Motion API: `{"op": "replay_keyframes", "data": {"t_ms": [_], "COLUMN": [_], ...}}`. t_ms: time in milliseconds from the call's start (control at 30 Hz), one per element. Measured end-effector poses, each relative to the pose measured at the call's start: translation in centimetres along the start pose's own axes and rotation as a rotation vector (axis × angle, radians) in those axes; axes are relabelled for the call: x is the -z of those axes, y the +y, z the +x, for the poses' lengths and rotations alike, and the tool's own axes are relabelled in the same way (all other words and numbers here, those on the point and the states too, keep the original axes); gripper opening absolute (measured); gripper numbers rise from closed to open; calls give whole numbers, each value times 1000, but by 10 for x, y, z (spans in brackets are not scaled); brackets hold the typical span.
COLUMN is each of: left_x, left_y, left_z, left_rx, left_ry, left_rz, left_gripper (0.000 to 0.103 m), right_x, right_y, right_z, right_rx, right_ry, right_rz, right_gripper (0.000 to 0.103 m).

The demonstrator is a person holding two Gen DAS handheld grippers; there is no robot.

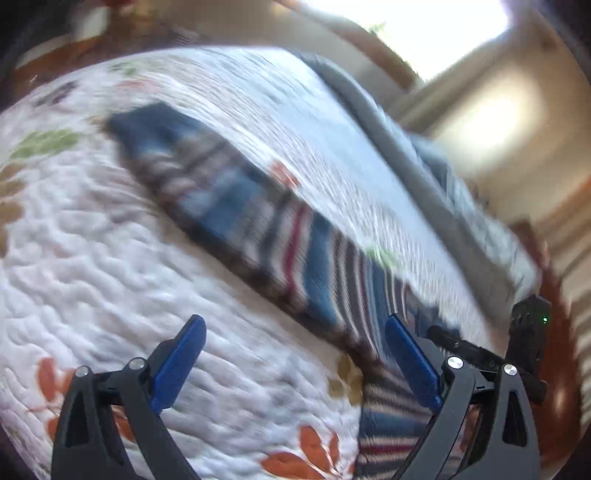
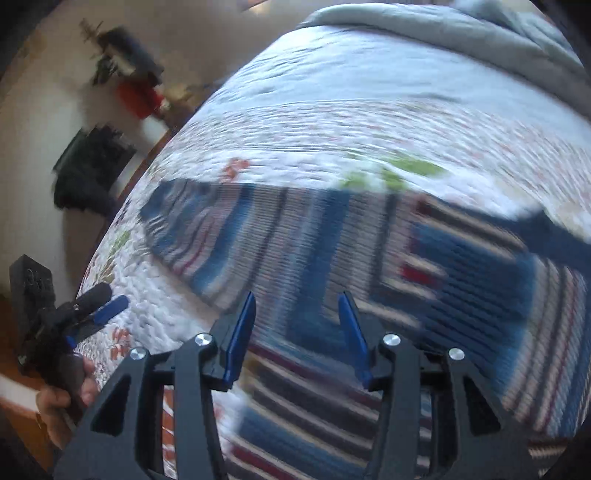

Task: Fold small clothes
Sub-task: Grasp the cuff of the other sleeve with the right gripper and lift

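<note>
A knitted garment [image 1: 236, 206] striped in blue, white and dark red lies spread flat on a white quilt with leaf prints [image 1: 110, 258]. My left gripper [image 1: 293, 328] hangs open over bare quilt, its right finger close to the garment's edge, with nothing between the fingers. In the right wrist view the striped garment [image 2: 369, 251] fills the middle. My right gripper [image 2: 297, 299] hovers just above it, jaws partly apart and holding nothing. The left gripper [image 2: 107, 301] also shows at the lower left, held by a hand [image 2: 66, 398]. Both views are blurred.
A grey blanket [image 2: 443, 29] lies bunched along the far side of the bed [image 1: 406, 155]. Beyond the bed edge are a wooden floor, dark objects [image 2: 92, 166] and something red [image 2: 140, 96] by the wall. A bright window [image 1: 406, 22] lies behind the bed.
</note>
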State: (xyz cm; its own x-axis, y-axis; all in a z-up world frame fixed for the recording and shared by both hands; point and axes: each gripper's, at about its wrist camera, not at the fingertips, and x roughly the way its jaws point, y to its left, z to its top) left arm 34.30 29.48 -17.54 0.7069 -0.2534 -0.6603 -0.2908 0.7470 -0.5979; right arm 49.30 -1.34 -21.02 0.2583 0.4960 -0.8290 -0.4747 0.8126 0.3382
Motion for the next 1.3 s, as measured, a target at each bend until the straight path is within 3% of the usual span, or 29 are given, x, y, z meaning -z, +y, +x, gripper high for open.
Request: {"op": "replay_keyframes", "data": {"t_ms": [133,200,300,333,500,700,800,967,1100,1300], "left_x": [3,0,-1,3,0,-1,-3,-5,-6,-6], "left_y": [45,54,78,89,95,105,101,95,96,96], "left_z": [-1,2,0,3,5,7,11,18,17,16], "left_rx": [179,176,282,290,308,324,290,268,276,278], "left_ry": [-25,-14,-30,-31,-38,-20,-8,16,15,15], "left_rz": [-106,-86,-201,-253,-268,-288,-273,-242,-252,-254], "left_gripper": [98,98,98,97,97,97,98,98,98,98], "right_x": [-49,-66,-92,-101,-123,-124,-119,-115,-122,-121], "right_y": [98,141,208,228,307,348,358,363,360,358], "right_z": [38,56,92,108,183,247,272,293,298,305], "right_rx": [-32,-49,-10,4,121,228,277,375,417,452], "right_ry": [42,72,120,146,263,335,349,352,333,340], "right_rz": [-168,-239,-388,-434,-626,-710,-749,-803,-793,-815], "right_gripper": [52,56,56,56,56,56,55,53,39,39]}}
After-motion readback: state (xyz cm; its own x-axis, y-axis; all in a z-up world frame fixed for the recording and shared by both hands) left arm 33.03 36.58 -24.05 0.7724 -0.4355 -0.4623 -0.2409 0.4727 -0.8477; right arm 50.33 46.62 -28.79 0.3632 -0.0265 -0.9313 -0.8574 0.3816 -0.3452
